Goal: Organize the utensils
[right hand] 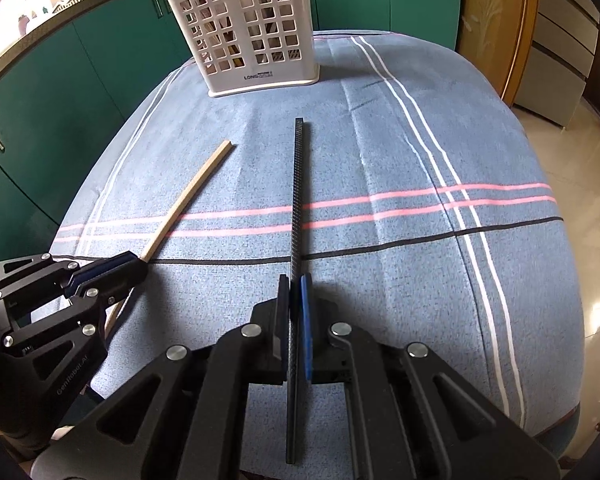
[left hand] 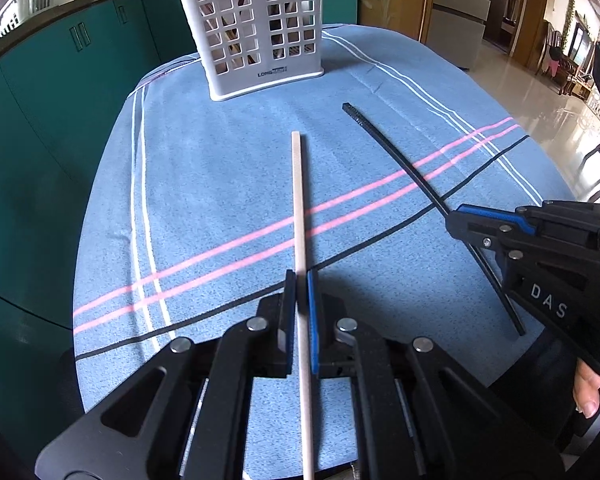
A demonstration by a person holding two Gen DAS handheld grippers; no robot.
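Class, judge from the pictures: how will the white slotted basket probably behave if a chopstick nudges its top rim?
The white basket stands tall on a narrow base, so it may tip. Its perforated plastic walls suggest lightness. On the soft blue cloth it would probably drag rather than slide.

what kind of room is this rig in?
Most likely a home kitchen or dining area: teal cabinets under a countertop, a white perforated utensil caddy on a table with a blue striped cloth, and a glossy tiled floor leading to dining chairs.
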